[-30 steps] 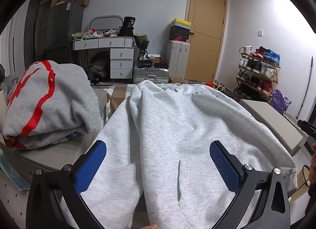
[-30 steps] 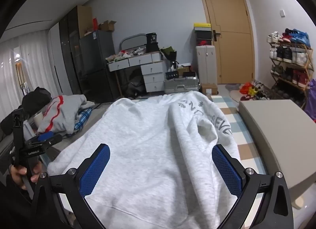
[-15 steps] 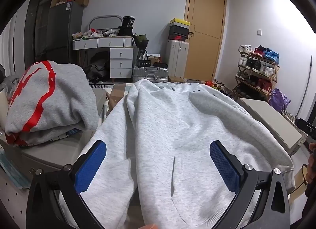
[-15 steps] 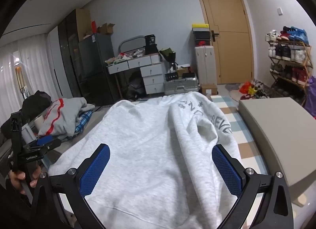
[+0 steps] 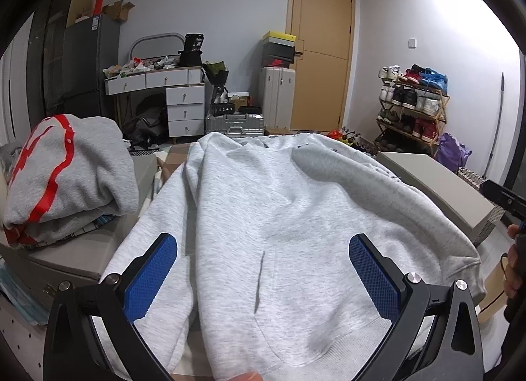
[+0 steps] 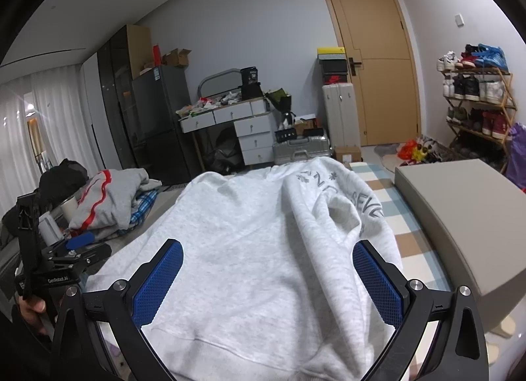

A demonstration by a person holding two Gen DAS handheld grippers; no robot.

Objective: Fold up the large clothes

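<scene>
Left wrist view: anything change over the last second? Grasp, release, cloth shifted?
No grasp or release: the left gripper and the right gripper both have their jaws wide open over the hoodie, holding nothing. The left view has pulled back slightly, so more of the hoodie's hem and pocket shows. In the right view the left gripper has drifted a little lower. The hoodie and the folded pile lie as before.

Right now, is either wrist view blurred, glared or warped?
Left wrist: sharp, strong fisheye bend, dark corners; hoodie evenly lit. Right wrist: equally warped, glare on the curtains, grey cushion slightly smeared at the right edge.
</scene>
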